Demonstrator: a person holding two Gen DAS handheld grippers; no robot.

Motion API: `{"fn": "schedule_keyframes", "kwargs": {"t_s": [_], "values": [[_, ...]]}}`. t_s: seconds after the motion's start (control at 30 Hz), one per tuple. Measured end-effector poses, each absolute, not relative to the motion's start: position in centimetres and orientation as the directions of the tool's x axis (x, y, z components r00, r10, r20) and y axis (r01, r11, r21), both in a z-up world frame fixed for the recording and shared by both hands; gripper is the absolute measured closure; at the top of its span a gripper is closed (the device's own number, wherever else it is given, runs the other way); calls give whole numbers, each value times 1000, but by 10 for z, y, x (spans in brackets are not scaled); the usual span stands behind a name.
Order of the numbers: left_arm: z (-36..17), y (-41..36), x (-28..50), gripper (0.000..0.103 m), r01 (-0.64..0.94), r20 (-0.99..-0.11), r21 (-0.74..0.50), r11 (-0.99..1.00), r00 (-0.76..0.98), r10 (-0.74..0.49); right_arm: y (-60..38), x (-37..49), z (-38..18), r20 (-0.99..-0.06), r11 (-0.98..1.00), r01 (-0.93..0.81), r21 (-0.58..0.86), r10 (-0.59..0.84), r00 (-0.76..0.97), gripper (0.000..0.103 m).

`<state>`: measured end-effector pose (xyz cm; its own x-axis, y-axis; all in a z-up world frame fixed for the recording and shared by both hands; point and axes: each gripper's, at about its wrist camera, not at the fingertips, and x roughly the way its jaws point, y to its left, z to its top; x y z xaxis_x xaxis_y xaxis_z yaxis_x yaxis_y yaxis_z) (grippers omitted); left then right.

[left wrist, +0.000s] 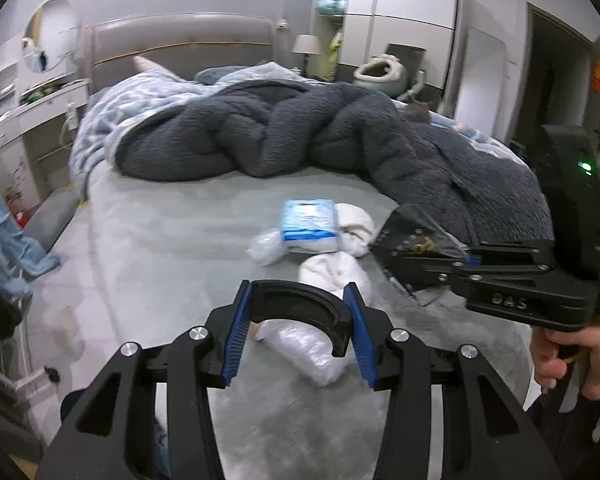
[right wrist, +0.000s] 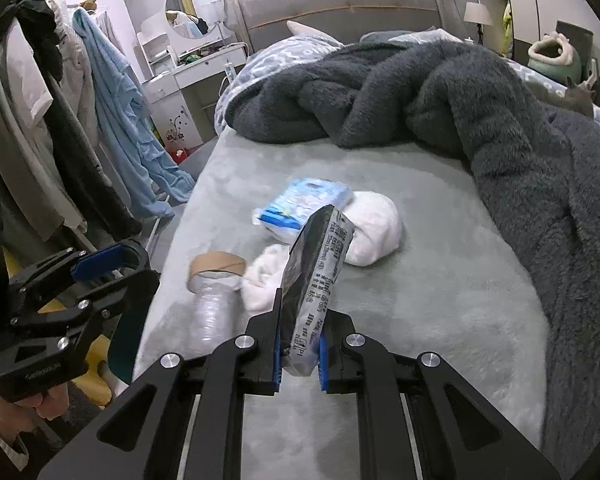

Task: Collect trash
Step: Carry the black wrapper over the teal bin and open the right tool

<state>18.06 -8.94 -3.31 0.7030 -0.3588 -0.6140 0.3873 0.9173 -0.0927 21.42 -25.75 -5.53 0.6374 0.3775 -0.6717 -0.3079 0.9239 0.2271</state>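
Note:
On the grey-green bed sheet (left wrist: 160, 240) lies a heap of trash. It holds a blue tissue pack (left wrist: 308, 220), white crumpled wads (left wrist: 332, 272) and a clear plastic roll (left wrist: 312, 354) with a cardboard end (right wrist: 218, 266). My left gripper (left wrist: 298, 286) is shut on a black ring-shaped piece (left wrist: 296, 302), just above the roll. My right gripper (right wrist: 304, 312) is shut on a black and silver snack wrapper (right wrist: 318, 264), held upright over the heap. In the left wrist view the right gripper (left wrist: 460, 262) shows at the right, a hand (left wrist: 572, 360) on its grip.
A dark fluffy blanket (right wrist: 480, 120) is bunched across the far and right side of the bed, with a headboard (right wrist: 340, 4) behind it. Clothes hang on a rack (right wrist: 60, 120) to the left, beside a white vanity with a round mirror (right wrist: 194, 8). A wardrobe (left wrist: 400, 12) stands at the back right.

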Motion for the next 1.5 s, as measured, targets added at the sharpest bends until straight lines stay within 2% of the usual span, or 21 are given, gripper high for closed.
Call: {"fn": "schedule_keyframes", "kwargs": {"t_s": [0.33, 0.6, 0.97, 1.5], "values": [[-45, -49, 180, 54, 236, -674, -99, 967, 698, -240, -220, 200, -26, -635, 909, -362, 206, 406, 657, 90], [-69, -2, 186, 54, 118, -733, -91, 989, 665, -147, -180, 203, -24, -633, 881, -423, 211, 453, 627, 90], [-104, 66, 192, 54, -44, -816, -161, 986, 568, -108, -117, 210, -22, -642, 830, -515, 216, 518, 565, 90], [-154, 138, 185, 53, -195, -913, -158, 968, 402, -69, -29, 225, -49, -702, 760, -613, 215, 557, 445, 90]]}}
